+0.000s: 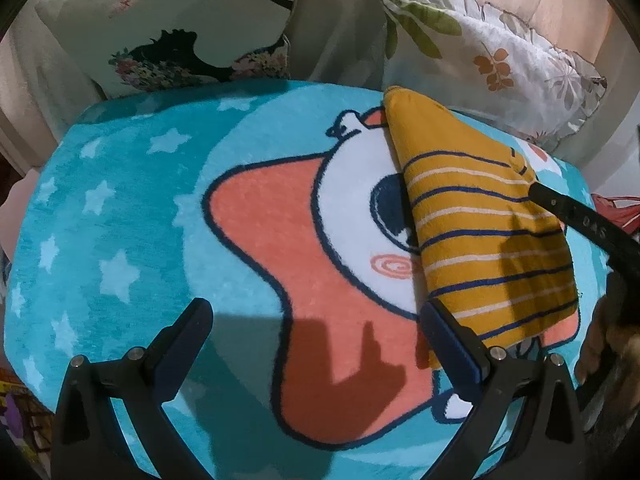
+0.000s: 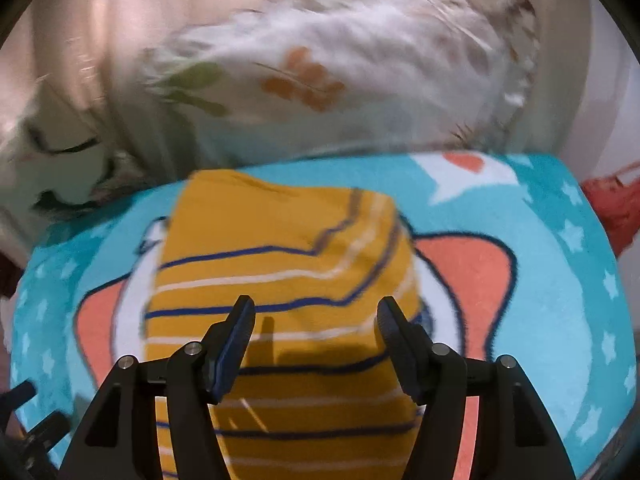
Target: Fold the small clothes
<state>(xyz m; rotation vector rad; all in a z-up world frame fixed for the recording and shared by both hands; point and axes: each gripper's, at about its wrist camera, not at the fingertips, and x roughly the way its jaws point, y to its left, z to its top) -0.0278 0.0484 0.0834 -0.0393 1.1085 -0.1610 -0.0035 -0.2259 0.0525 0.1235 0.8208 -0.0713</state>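
Hovering with jaws spread, the right gripper (image 2: 316, 312) sits over the folded striped garment (image 2: 280, 280) — cloth between and ahead of its jaws, ungripped. Left gripper (image 1: 316, 316) also wide open, garment off its right jaw. Cartoon blanket (image 1: 120, 220) underneath — pillows (image 1: 500, 48) beyond.

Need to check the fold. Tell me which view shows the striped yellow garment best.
Left wrist view: the striped yellow garment is sharp and nearly whole on the blue mat, edges traceable. The right wrist view is motion-blurred, its near end hidden behind the open right tool.
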